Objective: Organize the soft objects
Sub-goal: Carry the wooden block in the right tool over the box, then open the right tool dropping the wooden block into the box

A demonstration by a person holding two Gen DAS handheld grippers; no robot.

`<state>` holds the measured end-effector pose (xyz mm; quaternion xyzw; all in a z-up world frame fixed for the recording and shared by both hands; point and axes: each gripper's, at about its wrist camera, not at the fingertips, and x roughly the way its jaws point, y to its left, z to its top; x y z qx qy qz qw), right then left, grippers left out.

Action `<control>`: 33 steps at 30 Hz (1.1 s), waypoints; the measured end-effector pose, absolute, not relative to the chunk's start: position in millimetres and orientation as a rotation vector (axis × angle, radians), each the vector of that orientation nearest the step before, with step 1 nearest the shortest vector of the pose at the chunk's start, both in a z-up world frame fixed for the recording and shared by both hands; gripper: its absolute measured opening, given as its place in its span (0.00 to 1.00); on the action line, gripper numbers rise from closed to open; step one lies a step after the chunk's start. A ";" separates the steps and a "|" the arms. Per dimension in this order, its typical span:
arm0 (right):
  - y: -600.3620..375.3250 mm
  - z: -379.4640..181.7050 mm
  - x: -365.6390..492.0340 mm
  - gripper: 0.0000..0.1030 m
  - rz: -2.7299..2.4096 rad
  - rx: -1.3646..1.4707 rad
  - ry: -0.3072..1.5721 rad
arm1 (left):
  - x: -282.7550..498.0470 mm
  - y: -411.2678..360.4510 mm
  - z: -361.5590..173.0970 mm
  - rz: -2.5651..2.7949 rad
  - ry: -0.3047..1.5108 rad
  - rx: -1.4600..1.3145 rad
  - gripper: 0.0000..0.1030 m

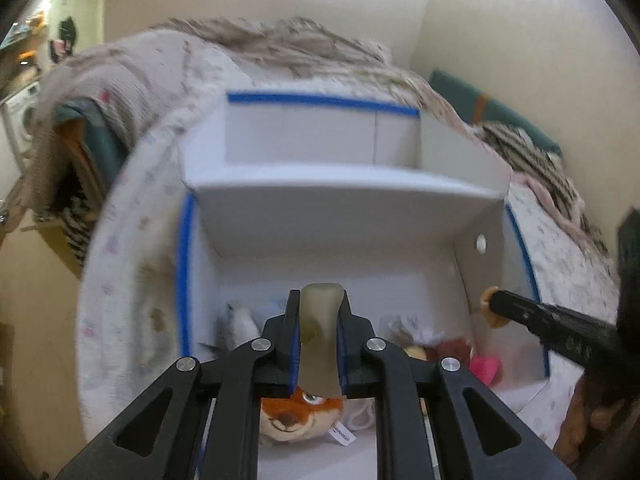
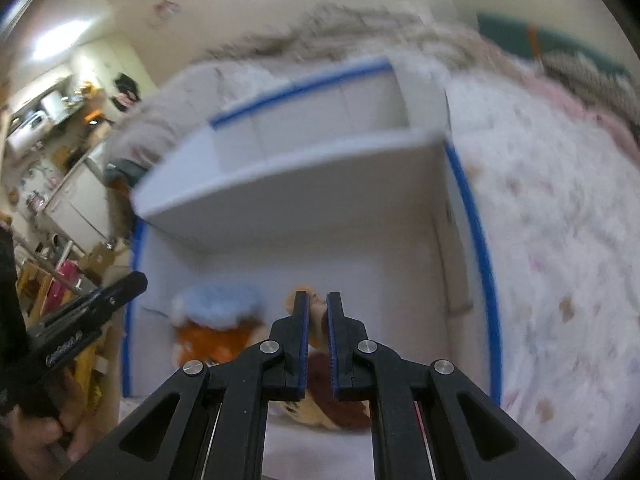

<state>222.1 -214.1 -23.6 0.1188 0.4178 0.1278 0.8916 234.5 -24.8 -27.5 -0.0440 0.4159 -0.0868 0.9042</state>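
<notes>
A white box (image 1: 352, 216) edged in blue tape lies on a bed, split by a divider. My left gripper (image 1: 320, 296) is shut on a greyish-tan soft flap (image 1: 320, 332) that runs down to the head of an orange fox plush (image 1: 300, 416). Behind the fingers in the near compartment lie a grey-white plush (image 1: 240, 320), a light blue one (image 1: 274, 306), a brown and white one (image 1: 420, 340) and something pink (image 1: 486, 368). My right gripper (image 2: 318, 296) is shut on a tan bit of a brown and tan plush (image 2: 332, 396) over the same compartment. Its tip (image 1: 494, 300) enters from the right.
The bed's pale patterned cover (image 1: 132, 280) surrounds the box. A fringed beige blanket (image 1: 280, 44) is heaped behind it, with a green cushion (image 1: 500, 112) and striped fabric (image 1: 528, 156) at the right by the wall. A hand (image 2: 40, 436) holds the left gripper (image 2: 138, 280).
</notes>
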 end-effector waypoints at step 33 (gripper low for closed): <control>-216.9 -61.8 231.7 0.74 0.233 0.338 0.979 | 221.7 -26.1 -26.4 -0.134 0.891 -0.053 0.63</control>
